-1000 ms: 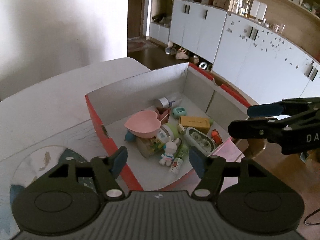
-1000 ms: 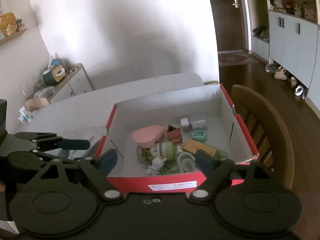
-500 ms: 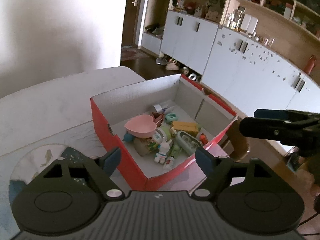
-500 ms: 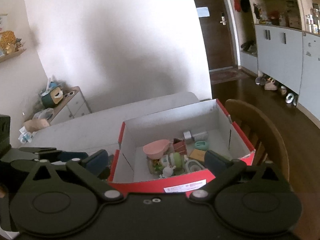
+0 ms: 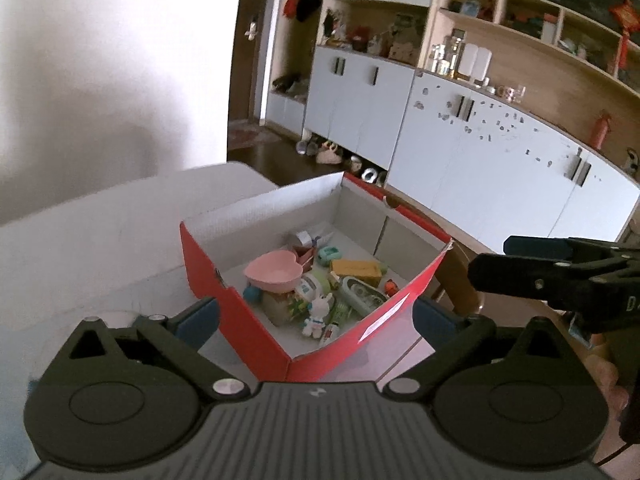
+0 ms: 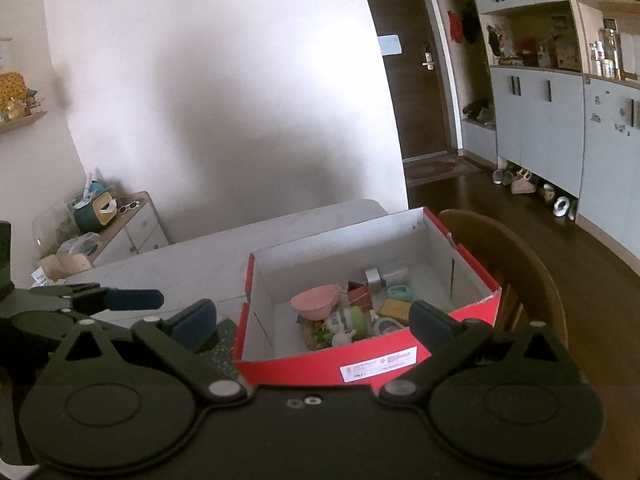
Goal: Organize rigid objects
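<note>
A red cardboard box (image 5: pixel 236 312) (image 6: pixel 332 364) stands on the grey table. Inside lie several small objects: a pink heart-shaped bowl (image 5: pixel 272 270) (image 6: pixel 316 300), a white rabbit figure (image 5: pixel 318 312), a yellow block (image 5: pixel 356 268) (image 6: pixel 394 308), a green jar (image 5: pixel 312 286) and a teal item (image 5: pixel 328 254). My left gripper (image 5: pixel 316 320) is open and empty, held high in front of the box's near corner. My right gripper (image 6: pixel 312 318) is open and empty, above the box's near side. Each gripper shows in the other's view, the right one (image 5: pixel 560 276) and the left one (image 6: pixel 100 300).
A wooden chair (image 6: pixel 516 268) stands against the box's right side. White cabinets and shelves (image 5: pixel 480 140) line the far wall. A low side cabinet with clutter (image 6: pixel 100 216) stands at the left. A patterned round mat (image 6: pixel 220 344) lies left of the box.
Both grippers have risen and pulled back from the box, which looks smaller and lower in both views. Both stay open and empty.
</note>
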Demonstrator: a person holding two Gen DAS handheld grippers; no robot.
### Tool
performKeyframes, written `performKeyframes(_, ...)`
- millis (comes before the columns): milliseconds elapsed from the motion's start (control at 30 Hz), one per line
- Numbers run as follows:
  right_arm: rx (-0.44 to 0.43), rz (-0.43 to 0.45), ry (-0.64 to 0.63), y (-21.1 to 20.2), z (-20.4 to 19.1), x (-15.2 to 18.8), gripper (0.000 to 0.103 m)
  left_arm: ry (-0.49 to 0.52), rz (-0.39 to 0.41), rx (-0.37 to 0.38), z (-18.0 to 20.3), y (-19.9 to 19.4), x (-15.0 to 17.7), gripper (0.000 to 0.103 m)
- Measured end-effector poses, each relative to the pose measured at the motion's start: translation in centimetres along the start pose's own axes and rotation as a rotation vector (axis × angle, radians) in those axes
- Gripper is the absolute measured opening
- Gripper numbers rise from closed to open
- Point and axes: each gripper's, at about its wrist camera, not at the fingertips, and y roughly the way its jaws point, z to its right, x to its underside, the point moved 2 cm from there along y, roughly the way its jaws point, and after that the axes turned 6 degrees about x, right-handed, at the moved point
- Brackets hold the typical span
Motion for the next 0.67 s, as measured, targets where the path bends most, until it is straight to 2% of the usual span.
performKeyframes(233, 0.010, 0.009, 0.034, -0.8, -0.1, 0.6, 0.103, 0.021, 0.013, 0.062, 0.8, -1.1, 0.1, 0.103)
performKeyframes(667, 0.031, 0.004, 0.075, -1.0, -0.4, 1.1, 0.103, 0.053, 0.011, 0.033, 0.3, -1.8, 0.6, 0.103)
